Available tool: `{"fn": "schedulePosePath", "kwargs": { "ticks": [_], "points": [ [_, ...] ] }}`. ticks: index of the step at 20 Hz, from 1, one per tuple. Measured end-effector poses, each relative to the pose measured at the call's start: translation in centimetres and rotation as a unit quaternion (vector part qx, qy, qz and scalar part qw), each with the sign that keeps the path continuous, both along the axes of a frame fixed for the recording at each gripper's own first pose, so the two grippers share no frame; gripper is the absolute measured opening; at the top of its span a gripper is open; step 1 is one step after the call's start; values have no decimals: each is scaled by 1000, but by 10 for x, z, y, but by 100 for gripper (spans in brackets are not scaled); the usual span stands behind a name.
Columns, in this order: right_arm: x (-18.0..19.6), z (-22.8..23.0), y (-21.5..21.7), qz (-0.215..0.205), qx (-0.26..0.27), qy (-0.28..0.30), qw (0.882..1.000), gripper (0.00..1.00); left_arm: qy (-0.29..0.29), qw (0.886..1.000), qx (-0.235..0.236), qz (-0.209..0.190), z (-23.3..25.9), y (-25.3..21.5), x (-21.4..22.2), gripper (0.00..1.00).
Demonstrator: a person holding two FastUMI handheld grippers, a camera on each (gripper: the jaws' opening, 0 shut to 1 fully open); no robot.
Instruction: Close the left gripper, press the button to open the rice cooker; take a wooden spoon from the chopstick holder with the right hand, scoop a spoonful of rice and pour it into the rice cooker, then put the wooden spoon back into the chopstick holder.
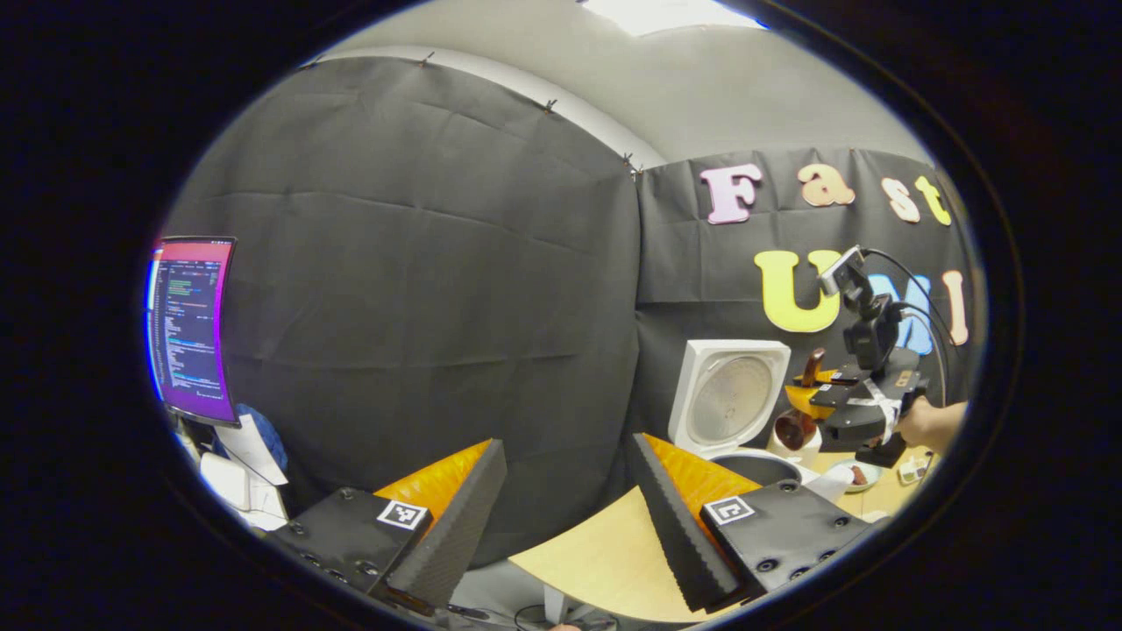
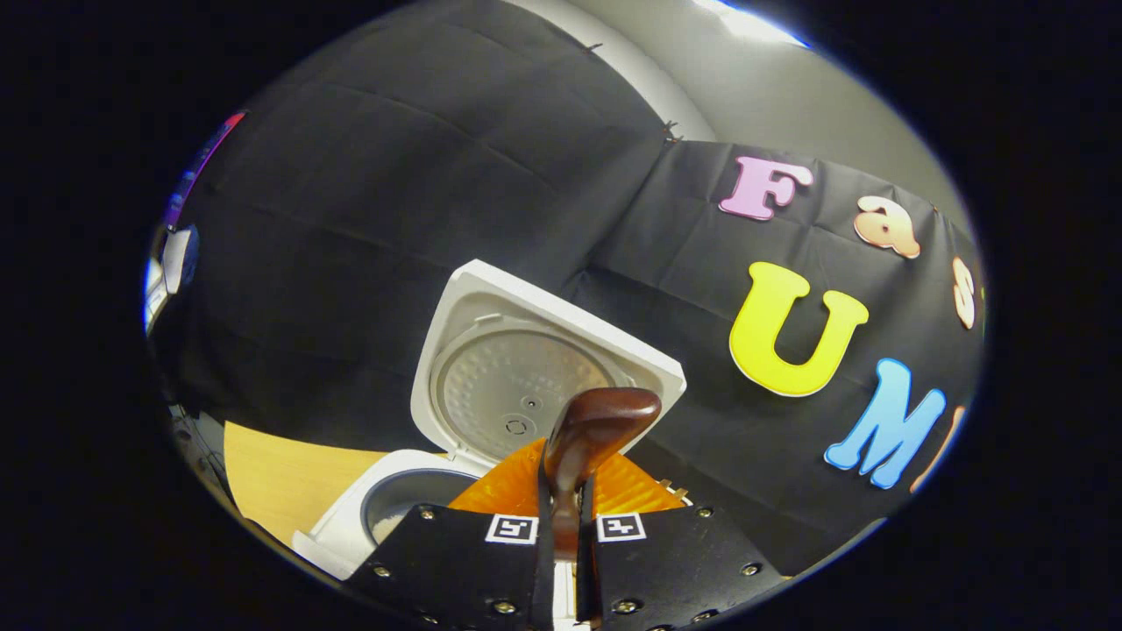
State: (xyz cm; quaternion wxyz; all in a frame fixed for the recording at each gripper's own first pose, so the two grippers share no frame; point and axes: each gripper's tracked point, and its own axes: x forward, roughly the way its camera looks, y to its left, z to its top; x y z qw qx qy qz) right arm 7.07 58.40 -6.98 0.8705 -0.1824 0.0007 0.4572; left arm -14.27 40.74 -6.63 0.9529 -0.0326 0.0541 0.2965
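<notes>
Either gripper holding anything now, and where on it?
Right gripper: shut on the dark brown wooden spoon, clamped on its handle. Left gripper: open, empty.

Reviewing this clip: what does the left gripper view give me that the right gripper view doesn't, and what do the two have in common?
Left gripper view: the left tool standing open, a lit monitor, the right tool seen from outside with the hand holding it, and a small dish. Right gripper view: a close look at the wooden spoon clamped between the right tool's fingers. Shared: the rice cooker with its lid raised, and the wooden table.
</notes>
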Motion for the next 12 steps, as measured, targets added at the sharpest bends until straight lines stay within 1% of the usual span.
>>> {"fn": "schedulePosePath", "kwargs": {
  "ticks": [3,4,6,9,12],
  "points": [
    [5,29,-30,-21,60,75,995,10,-10,1000,1,-18,9,-13,16,99],
    [8,38,-42,-28,77,92,992,10,-13,1000,3,-26,12,-19,22,100],
    [14,51,-69,-40,103,121,986,10,-19,999,8,-42,20,-30,35,99],
    [21,65,-108,-63,147,169,973,10,-30,997,11,-66,31,-50,57,95],
    [30,75,-150,-88,181,193,960,10,-41,995,15,-90,42,-73,71,100]
  ]
}}
